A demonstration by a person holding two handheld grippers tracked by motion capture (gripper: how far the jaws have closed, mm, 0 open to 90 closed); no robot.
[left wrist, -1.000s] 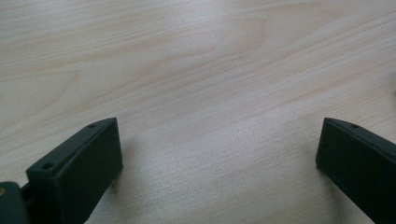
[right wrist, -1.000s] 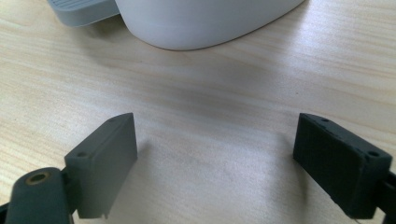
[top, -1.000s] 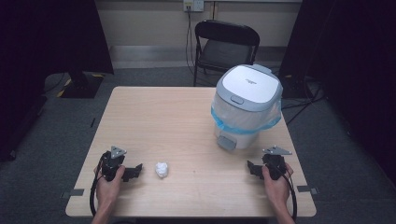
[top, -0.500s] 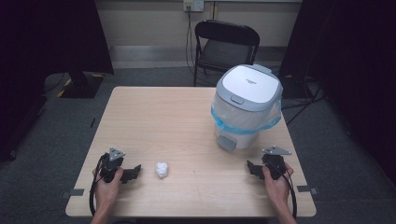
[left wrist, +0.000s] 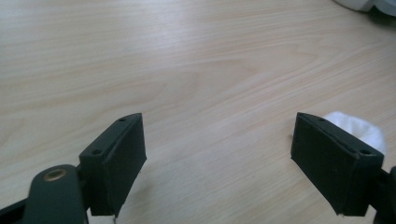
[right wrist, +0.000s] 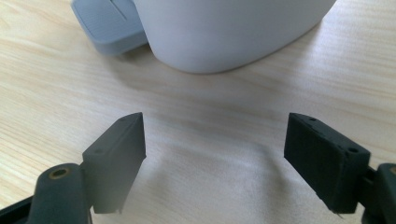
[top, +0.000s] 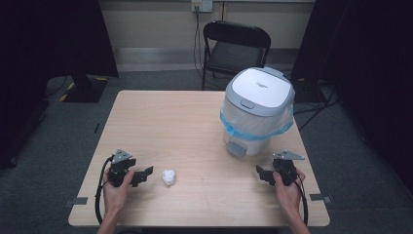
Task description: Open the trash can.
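Note:
A small crumpled white paper ball [top: 168, 177] lies on the wooden table [top: 185, 126] near the front. My left gripper [top: 144, 176] rests just left of it, open and empty; in the left gripper view the ball [left wrist: 362, 132] peeks out behind the right-hand jaw. A white pedal bin [top: 257, 111] with a grey lid and a blue liner stands at the right of the table, lid down. My right gripper [top: 260, 174] sits in front of the bin, open and empty. The right gripper view looks at the bin's base [right wrist: 229, 32] and its grey foot pedal [right wrist: 108, 22].
A black folding chair [top: 235, 46] stands behind the far edge of the table. Dark curtains hang on both sides. Cables run on the floor at the back right. Bare tabletop stretches between the two grippers and across the left half.

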